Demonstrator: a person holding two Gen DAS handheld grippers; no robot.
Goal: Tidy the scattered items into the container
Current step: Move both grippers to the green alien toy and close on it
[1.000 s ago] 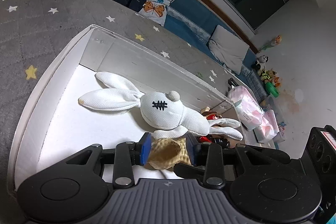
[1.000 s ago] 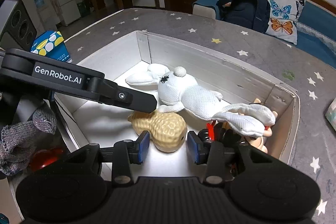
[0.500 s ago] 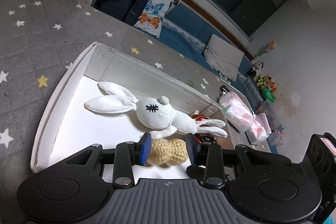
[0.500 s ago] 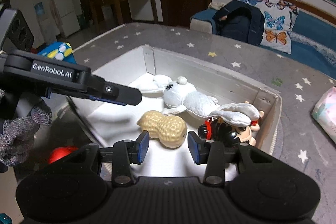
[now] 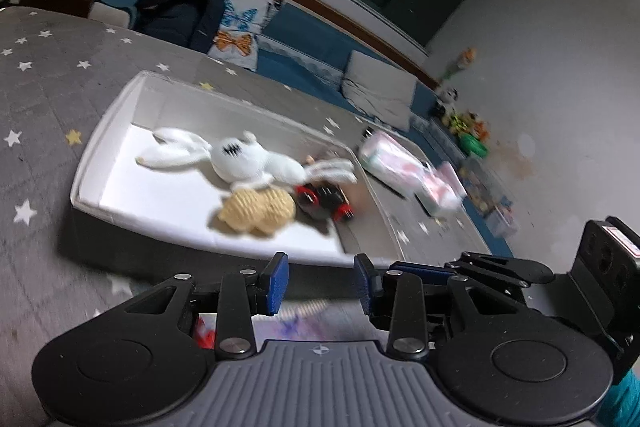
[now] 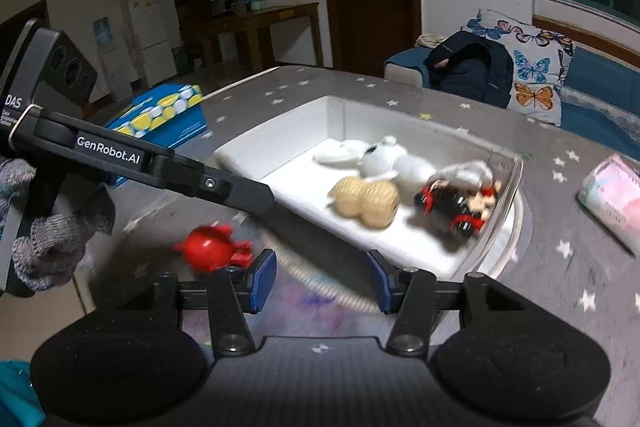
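Note:
A white box [image 5: 120,103] [image 6: 272,135] sits on the grey star-patterned cover. In it lie a white plush rabbit [image 5: 244,163] [image 6: 390,161], a tan peanut toy [image 5: 258,211] [image 6: 366,201] and a red-and-black toy [image 5: 326,203] [image 6: 450,207]. My left gripper [image 5: 320,281] is open and empty, pulled back in front of the box's near wall. My right gripper [image 6: 322,281] is open and empty, also short of the box. A red toy [image 6: 210,251] lies on the cover outside the box, just left of my right gripper's left finger [image 6: 262,279]. The left gripper's arm [image 6: 152,167] crosses the right wrist view.
A pink-and-white pack [image 5: 404,167] [image 6: 612,199] lies right of the box. A blue-and-yellow box [image 6: 160,115] stands beyond the cover's left edge. A sofa with a dark backpack [image 6: 468,71] and butterfly pillow [image 6: 532,67] lies behind.
Both grippers have pulled back out of the box and risen. The peanut toy, earlier between the left fingers, lies free in the box. The red toy has come into view.

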